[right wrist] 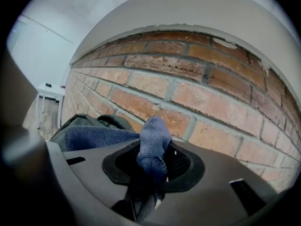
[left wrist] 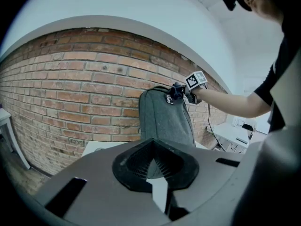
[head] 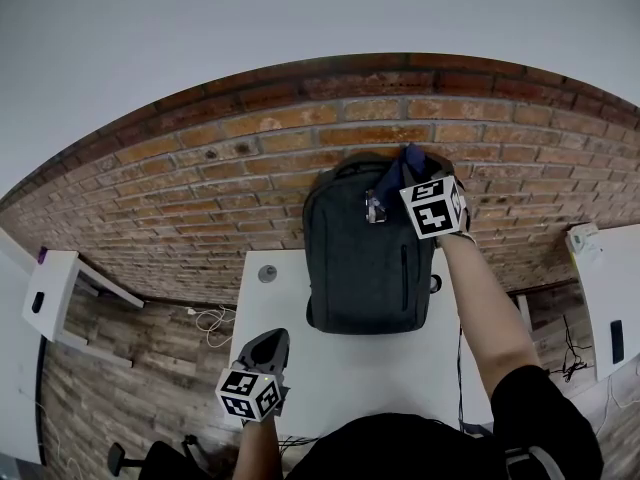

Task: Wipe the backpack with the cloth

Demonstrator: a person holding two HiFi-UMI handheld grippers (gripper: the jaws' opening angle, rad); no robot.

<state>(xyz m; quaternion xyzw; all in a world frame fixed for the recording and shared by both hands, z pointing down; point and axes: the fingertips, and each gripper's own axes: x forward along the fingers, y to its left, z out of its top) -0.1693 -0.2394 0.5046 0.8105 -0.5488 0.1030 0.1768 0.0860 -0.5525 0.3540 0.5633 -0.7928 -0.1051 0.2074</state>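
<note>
A dark grey backpack (head: pixel 368 253) stands upright on the white table (head: pixel 340 378), its back against the brick wall. My right gripper (head: pixel 388 196) is at the backpack's top and is shut on a blue cloth (head: pixel 402 168). In the right gripper view the cloth (right wrist: pixel 153 142) bunches up between the jaws and drapes left over the backpack's top (right wrist: pixel 80 124). My left gripper (head: pixel 268 343) hovers over the table's front left corner, apart from the backpack. Its jaws meet at the tips with nothing between them. The left gripper view shows the backpack (left wrist: pixel 164 121) ahead.
The brick wall (head: pixel 200 198) is right behind the backpack. A small round grey cap (head: pixel 267 273) sits in the tabletop at the far left. A white side table (head: pixel 50 293) stands left, a white desk (head: pixel 610 298) right. Cables (head: pixel 212 320) lie on the wooden floor.
</note>
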